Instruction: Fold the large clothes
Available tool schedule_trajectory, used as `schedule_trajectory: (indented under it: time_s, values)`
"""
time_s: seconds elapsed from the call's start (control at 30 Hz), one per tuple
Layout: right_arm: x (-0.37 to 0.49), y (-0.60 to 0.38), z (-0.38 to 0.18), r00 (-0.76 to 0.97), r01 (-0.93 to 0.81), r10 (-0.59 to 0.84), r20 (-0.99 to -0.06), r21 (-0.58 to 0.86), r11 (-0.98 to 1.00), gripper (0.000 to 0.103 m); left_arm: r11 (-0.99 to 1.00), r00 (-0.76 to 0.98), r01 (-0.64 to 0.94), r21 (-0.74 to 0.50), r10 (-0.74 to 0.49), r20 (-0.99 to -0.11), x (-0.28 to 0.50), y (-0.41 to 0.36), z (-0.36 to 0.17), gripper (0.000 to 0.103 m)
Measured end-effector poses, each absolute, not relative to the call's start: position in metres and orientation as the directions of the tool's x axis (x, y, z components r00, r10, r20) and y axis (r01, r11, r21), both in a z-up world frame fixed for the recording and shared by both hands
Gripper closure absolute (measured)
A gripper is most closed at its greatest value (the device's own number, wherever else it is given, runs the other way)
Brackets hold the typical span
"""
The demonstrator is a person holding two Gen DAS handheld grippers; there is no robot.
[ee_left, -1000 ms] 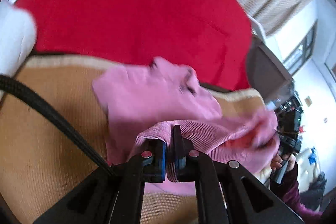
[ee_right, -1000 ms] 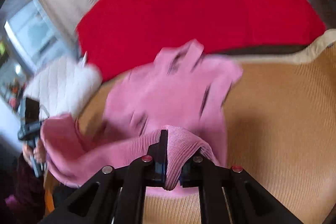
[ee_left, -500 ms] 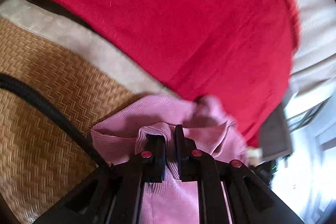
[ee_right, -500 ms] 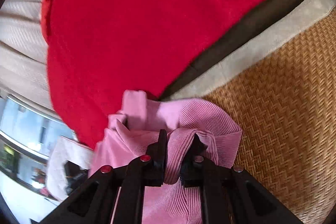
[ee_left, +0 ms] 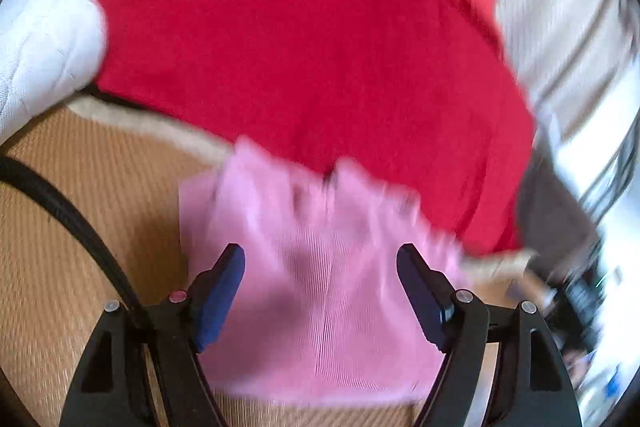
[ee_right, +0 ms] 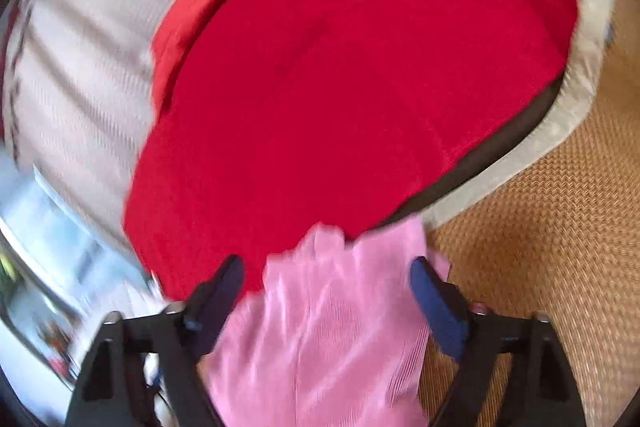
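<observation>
Looking at both wrist views, you've got the left gripper and the right gripper spread wide, with nothing pinched in either one. The pink ribbed top lies flat-ish on the woven mat, sitting between the open fingers in both views, its far end bunched up right against the red blanket at the mat's far edge. From the right side the top shows some creases running lengthwise, and the mat is bare off to the right of it.

My read is you're between folds here, so the next grab matters. Before closing on anything, I'd flatten that rumpled far end so you don't trap a lump inside the next fold. Then pick matching spots on the two near corners, both layers in the pinch, and lift both hands evenly. Both views are pretty blurry, so I can't tell how neatly the edges line up. Worth slowing down and checking before you commit.
</observation>
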State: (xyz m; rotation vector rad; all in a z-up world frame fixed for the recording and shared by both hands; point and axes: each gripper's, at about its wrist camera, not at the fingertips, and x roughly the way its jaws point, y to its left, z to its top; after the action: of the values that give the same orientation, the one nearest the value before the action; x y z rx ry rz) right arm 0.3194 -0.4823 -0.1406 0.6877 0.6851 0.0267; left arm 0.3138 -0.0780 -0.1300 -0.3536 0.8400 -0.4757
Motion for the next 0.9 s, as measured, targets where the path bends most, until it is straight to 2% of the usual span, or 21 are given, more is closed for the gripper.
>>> schedule_trajectory:
  time_s: [0.07,0.17,0.27,0.33,0.37,0.4,0.47,0.53,0.6,0.7,0.8,0.9]
  values:
    - [0.319,-0.447,-0.142,0.731,0.163,0.24,-0.639,0.505,0.848,0.042,0.879,0.552,0.239,-0.414,-0.473,-0.686,0.307,-0.089,-0.146,0.024]
    - [0.315,-0.414,-0.15,0.674,0.129,0.234,-0.701,0.424,0.896,0.057,0.932,0.521,0.156,-0.327,-0.359,-0.774,0.31,-0.086,-0.17,0.024]
    - [0.316,-0.402,-0.177,0.616,0.156,0.226,-0.755,0.398,0.904,0.058,0.94,0.492,0.13,-0.315,-0.337,-0.803,0.32,-0.092,-0.188,0.024]
    - [0.326,-0.401,-0.206,0.532,0.203,0.192,-0.824,0.345,0.916,0.058,0.956,0.49,0.164,-0.243,-0.293,-0.821,0.322,-0.106,-0.193,0.024]
    - [0.33,-0.404,-0.223,0.491,0.22,0.209,-0.846,0.352,0.91,0.062,0.962,0.494,0.178,-0.208,-0.27,-0.826,0.322,-0.113,-0.193,0.024]
    - [0.331,-0.405,-0.227,0.491,0.219,0.218,-0.844,0.361,0.906,0.062,0.966,0.498,0.187,-0.181,-0.252,-0.83,0.322,-0.117,-0.192,0.024]
    - [0.332,-0.407,-0.22,0.503,0.216,0.211,-0.839,0.357,0.909,0.063,0.961,0.519,0.182,-0.21,-0.276,-0.809,0.322,-0.116,-0.187,0.024]
    - [0.331,-0.411,-0.204,0.561,0.2,0.229,-0.795,0.399,0.895,0.061,0.942,0.552,0.205,-0.266,-0.336,-0.763,0.325,-0.116,-0.175,0.024]
    - [0.333,-0.415,-0.189,0.628,0.18,0.238,-0.741,0.436,0.882,0.061,0.938,0.574,0.224,-0.265,-0.347,-0.742,0.328,-0.124,-0.166,0.024]
    - [0.345,-0.419,-0.184,0.673,0.164,0.27,-0.688,0.495,0.853,0.06,0.946,0.566,0.228,-0.232,-0.323,-0.759,0.345,-0.142,-0.17,0.024]
    - [0.363,-0.42,-0.204,0.642,0.199,0.28,-0.714,0.507,0.838,0.056,0.968,0.525,0.177,-0.178,-0.246,-0.815,0.366,-0.154,-0.191,0.024]
    - [0.379,-0.42,-0.242,0.551,0.255,0.269,-0.79,0.466,0.847,0.054,0.975,0.506,0.2,-0.094,-0.185,-0.843,0.371,-0.166,-0.204,0.024]
